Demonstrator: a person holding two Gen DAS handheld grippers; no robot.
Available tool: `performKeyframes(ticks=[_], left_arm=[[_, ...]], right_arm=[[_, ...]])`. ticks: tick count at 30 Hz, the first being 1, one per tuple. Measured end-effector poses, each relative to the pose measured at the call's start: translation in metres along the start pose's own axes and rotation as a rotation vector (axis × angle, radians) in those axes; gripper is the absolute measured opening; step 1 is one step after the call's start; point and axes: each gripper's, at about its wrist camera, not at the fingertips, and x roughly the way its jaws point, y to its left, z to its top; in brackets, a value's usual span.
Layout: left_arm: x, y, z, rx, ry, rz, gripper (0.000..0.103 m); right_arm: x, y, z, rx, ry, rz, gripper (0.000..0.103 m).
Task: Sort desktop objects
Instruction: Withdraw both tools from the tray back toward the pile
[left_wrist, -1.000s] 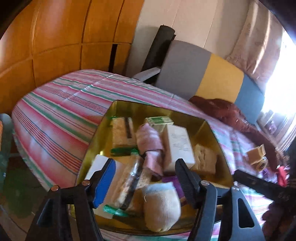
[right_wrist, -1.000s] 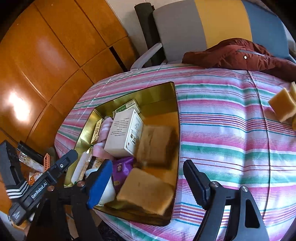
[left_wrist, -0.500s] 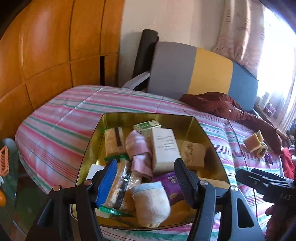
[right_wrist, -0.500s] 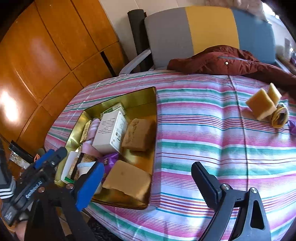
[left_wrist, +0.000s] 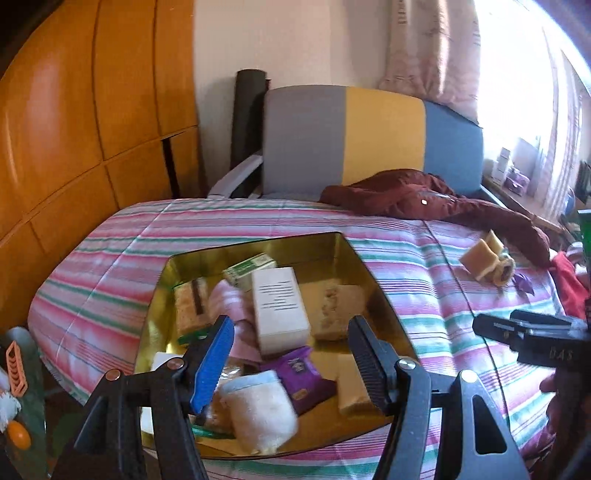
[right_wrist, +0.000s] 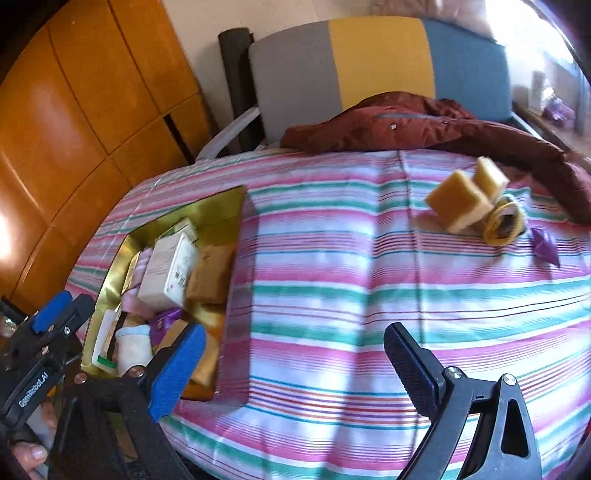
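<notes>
Landmark: gold tray (left_wrist: 184, 266) on the striped cover (right_wrist: 332, 295).

Right gripper (right_wrist: 295, 365): our jaws have just been opening and now stand wide, with nothing between them. A second ago a tan sponge sat between the jaws over the tray's near corner. Now we see only bare cover there, and the tray lies off to the gripper's left. We judge that sponge delivered.

Left gripper (left_wrist: 291, 354): half open, nothing gripped, above the tray's near end. Compared with a second ago it has backed off and the tray looks smaller.

Inside the tray: white box (left_wrist: 279, 310), purple packet (left_wrist: 301, 374), rolled cloth (left_wrist: 258, 406), sponges.

Still outside, well right of the tray: two sponges (right_wrist: 458, 199), tape roll (right_wrist: 504, 221), purple scrap (right_wrist: 546, 245). These are likely our next targets.
</notes>
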Motion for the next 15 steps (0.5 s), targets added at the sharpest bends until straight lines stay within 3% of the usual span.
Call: performKeyframes(ticks=[9,15], left_arm=[[0.003,-0.038,0.005,0.070,0.012,-0.080,0.065],[0.005,-0.062,0.002,0.121,0.027,-0.144,0.065]], right_arm=[[-0.016,-0.050,0.007,0.039,0.001,-0.093,0.100],[-0.020,-0.104,0.008,0.137,0.042,-0.144,0.101]])
